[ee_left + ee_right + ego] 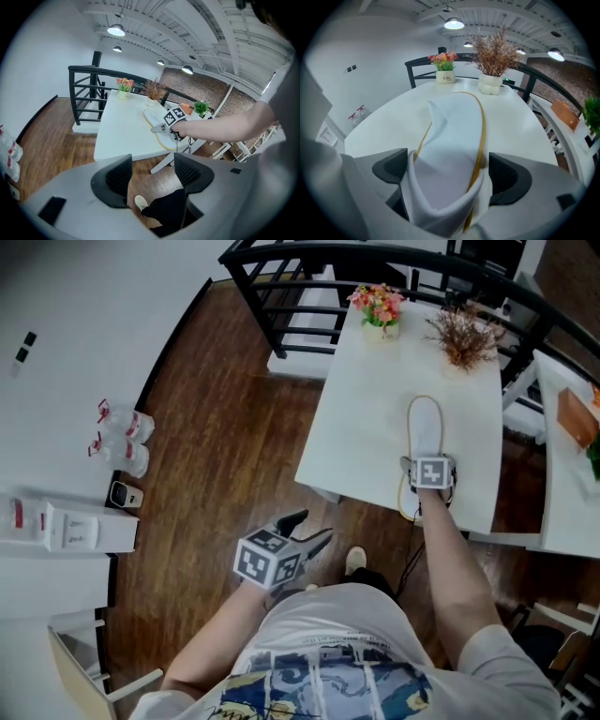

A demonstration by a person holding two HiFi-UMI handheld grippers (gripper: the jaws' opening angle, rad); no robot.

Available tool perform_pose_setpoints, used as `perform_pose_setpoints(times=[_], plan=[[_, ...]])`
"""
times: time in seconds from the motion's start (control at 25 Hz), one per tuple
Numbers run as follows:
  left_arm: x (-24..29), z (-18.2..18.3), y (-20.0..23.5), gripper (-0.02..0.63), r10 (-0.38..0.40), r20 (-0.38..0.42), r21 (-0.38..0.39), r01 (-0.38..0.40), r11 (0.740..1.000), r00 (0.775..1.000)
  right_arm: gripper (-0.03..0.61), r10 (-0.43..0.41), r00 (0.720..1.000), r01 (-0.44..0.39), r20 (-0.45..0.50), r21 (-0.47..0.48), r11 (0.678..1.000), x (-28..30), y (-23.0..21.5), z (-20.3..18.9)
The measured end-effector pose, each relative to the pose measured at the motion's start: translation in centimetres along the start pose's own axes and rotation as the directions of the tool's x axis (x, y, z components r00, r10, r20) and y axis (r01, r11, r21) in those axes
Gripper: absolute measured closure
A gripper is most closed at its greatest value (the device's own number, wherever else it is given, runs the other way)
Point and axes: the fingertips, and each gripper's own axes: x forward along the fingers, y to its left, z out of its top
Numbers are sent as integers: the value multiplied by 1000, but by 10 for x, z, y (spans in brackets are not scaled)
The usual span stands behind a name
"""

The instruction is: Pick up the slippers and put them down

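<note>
A white slipper [425, 432] with a yellow rim lies lengthwise on the white table [375, 409], heel end towards the near edge. My right gripper [429, 459] stands over that heel end. In the right gripper view the slipper [454, 140] sits between the jaws of the right gripper [447, 171], which stand wide; the right pad is apart from it, the left pad close beside its folded upper. My left gripper [314, 529] hangs open over the wood floor with nothing between its fingers. From the left gripper view [152, 176] the slipper [154, 119] shows on the table.
A flower pot [380, 310] and a dried plant [462, 334] stand at the table's far end. A black railing [281, 296] runs behind it. Water bottles [127, 437] lie on the floor at left. A second white table [562, 474] stands at right.
</note>
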Motion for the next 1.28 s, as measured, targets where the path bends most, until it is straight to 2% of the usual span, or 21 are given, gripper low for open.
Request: perform_pose_setpoints(times=[0.12,0.2,0.4,0.56,0.76,0.96,1.12,1.28], plan=[[0,2,-1,328,4,-2,8,-4,1000,1000,41,68,997,-68,23,29,997,2,9,-1],[1,4,-1,328,6,2,11,-6,1000,1000,105,81,996,-82,25,35,996,1,9,-4],[-4,7,-5,328,6,14,15,-7,1000,1000,162,109,993,-110,45,22,994,-8,6,-6],[-2,8,-4,328,-9,2,37,9,999,1000,166,123,992,-123,34,-15,992,-17,5,-7],[2,6,-17,328,-45,-17,58,46,997,999,169,121,991,-124,65,44,991,-36,-7,-21],[4,4,-21,328,-50,-23,97,52,994,998,169,140,983,-148,115,64,987,-59,-14,-21],[-6,2,-23,328,-68,-16,146,70,987,998,170,128,980,-138,153,57,989,-94,-13,-20],[-27,-8,-35,328,-124,0,194,121,973,992,169,87,974,-101,207,56,993,-153,-9,-25]])
